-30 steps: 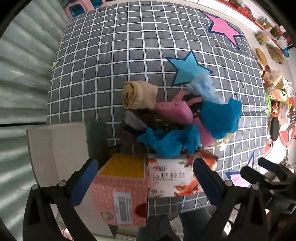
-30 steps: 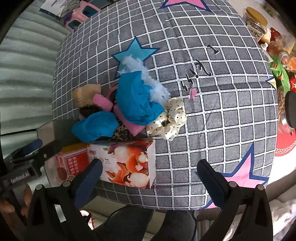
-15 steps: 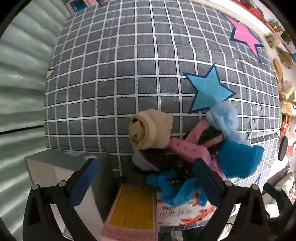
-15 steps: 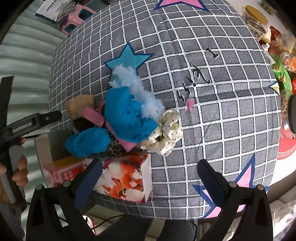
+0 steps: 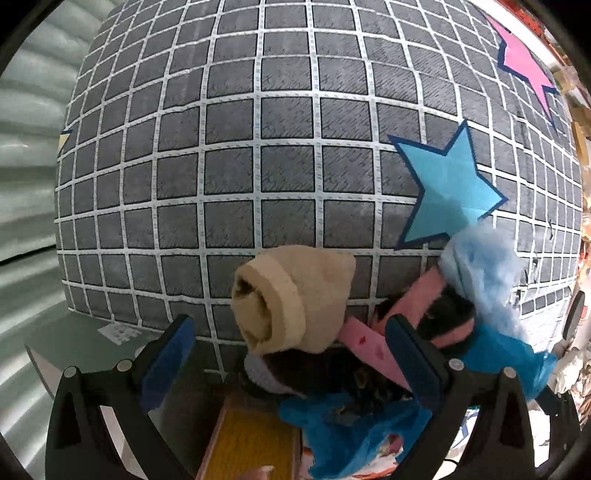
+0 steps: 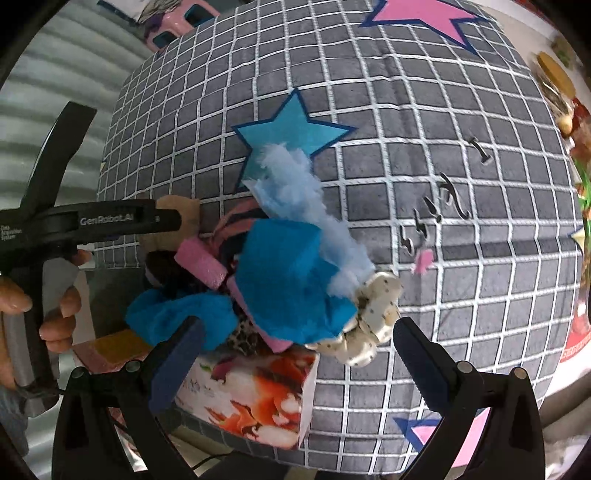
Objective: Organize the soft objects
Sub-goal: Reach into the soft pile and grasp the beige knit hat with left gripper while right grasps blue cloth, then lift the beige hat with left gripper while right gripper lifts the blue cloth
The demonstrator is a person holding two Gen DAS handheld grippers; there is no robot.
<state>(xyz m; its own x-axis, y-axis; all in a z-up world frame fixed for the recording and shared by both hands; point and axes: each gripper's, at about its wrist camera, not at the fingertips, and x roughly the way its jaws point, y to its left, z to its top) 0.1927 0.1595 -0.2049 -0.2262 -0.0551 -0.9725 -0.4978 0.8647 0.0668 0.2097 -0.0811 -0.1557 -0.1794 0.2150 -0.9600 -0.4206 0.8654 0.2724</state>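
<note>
A pile of soft things lies on the grey checked cloth (image 5: 258, 147). In the left wrist view a rolled beige sock (image 5: 291, 299) sits at the pile's near left, with pink foam strips (image 5: 373, 350), a pale blue fluffy piece (image 5: 480, 266) and blue cloth (image 5: 354, 435) beside it. My left gripper (image 5: 291, 358) is open, its fingers either side of the sock, low over it. In the right wrist view my right gripper (image 6: 295, 354) is open above the blue cloth (image 6: 288, 280) and a white dotted scrunchie (image 6: 373, 325). The left gripper's body (image 6: 92, 225) reaches over the beige sock (image 6: 177, 206).
A flower-printed box (image 6: 255, 398) and a pink box with a yellow top (image 5: 251, 443) stand at the cloth's near edge. A blue star (image 5: 447, 192) and a pink star (image 6: 421, 14) are printed on the cloth. Cluttered items line the far right edge (image 6: 569, 110).
My left gripper has moved forward and down over the pile until the beige sock lies between its fingers. My right gripper has come closer to the blue cloth and scrunchie.
</note>
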